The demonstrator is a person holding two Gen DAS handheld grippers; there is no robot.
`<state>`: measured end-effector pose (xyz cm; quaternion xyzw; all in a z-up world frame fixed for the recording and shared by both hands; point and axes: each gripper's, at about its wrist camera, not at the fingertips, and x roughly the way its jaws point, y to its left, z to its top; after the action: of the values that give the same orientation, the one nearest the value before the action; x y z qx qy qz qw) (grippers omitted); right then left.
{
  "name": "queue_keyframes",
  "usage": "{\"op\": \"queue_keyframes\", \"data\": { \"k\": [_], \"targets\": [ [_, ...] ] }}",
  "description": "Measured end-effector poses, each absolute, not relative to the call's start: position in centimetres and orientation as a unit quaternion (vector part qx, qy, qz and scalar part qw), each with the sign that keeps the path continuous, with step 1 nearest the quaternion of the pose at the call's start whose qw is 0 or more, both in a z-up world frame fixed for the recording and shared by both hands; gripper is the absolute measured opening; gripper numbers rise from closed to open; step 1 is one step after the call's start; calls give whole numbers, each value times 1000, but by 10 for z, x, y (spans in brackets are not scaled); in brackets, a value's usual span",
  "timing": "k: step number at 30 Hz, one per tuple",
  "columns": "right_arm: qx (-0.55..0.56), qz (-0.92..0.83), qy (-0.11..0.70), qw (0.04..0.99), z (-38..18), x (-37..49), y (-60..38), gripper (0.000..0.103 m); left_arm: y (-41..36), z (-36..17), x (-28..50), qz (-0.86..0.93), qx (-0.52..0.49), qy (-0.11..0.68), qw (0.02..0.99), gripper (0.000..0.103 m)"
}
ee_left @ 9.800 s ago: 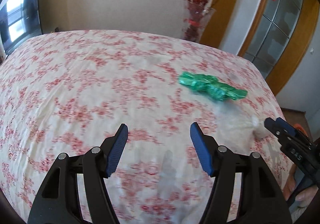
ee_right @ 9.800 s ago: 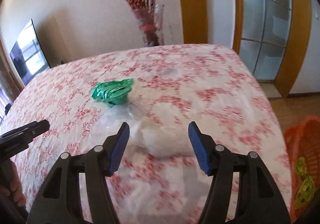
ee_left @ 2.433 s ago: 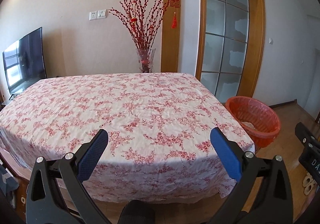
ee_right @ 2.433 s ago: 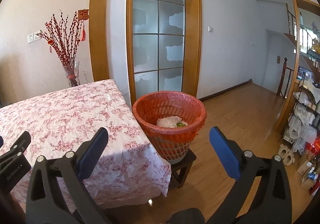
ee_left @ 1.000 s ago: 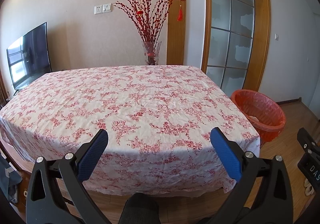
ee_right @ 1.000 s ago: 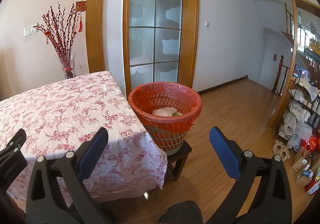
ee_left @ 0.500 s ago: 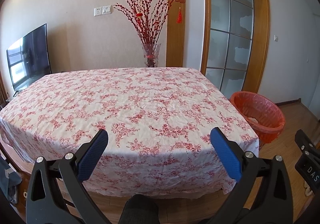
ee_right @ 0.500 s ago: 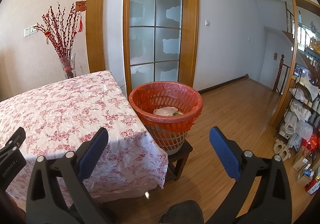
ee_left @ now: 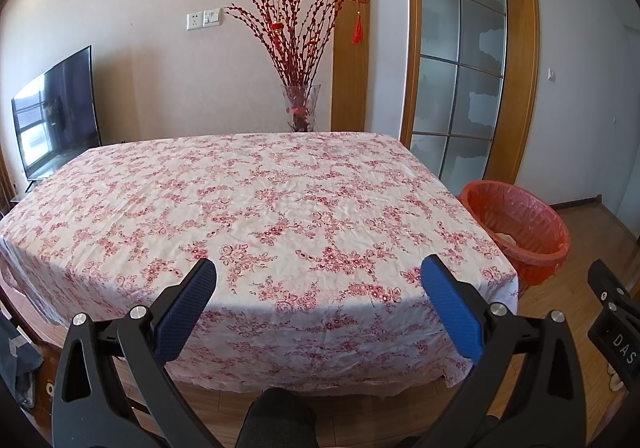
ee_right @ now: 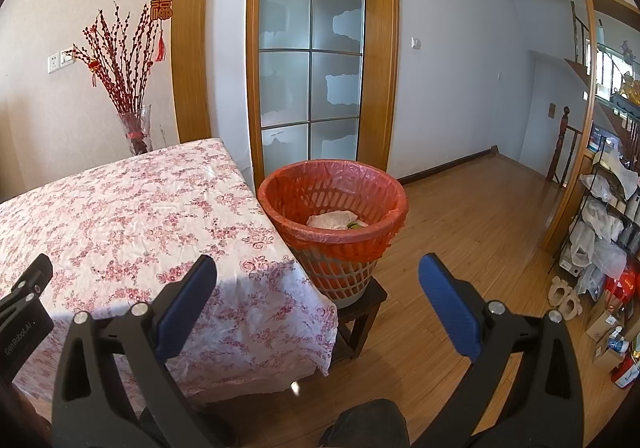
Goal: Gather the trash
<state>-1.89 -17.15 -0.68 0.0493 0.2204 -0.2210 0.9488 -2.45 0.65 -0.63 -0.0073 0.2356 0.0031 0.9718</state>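
At the left of the left wrist view, we see the flowered tablecloth [ee_left: 256, 208] bare where a green wrapper and a clear bag lay nearly ten seconds ago; both grippers have since pulled back from the table edge, and the scene is almost unchanged from half a second ago. The left gripper [ee_left: 318, 302] fills the lower frame with its blue pads spread wide and nothing between them. At the right edge of that view sits the orange-lined trash basket [ee_left: 520, 244], just beside the table's corner. In the right wrist view, the tablecloth [ee_right: 120, 216] takes the left half, the basket [ee_right: 336, 236] stands at centre on a small dark stool [ee_right: 360, 312], and crumpled white trash [ee_right: 332, 220] with a scrap of green lies inside it. The right gripper [ee_right: 318, 300] spans the lower frame, likewise spread wide and holding nothing.
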Motion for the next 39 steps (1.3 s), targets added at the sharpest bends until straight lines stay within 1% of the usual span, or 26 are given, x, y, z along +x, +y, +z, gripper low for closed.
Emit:
{"op": "queue_keyframes", "data": {
  "k": [39],
  "targets": [
    [51, -218, 229, 947, -11, -10, -174, 99, 11, -15, -14, -3, -8, 250, 968, 100]
  ]
}}
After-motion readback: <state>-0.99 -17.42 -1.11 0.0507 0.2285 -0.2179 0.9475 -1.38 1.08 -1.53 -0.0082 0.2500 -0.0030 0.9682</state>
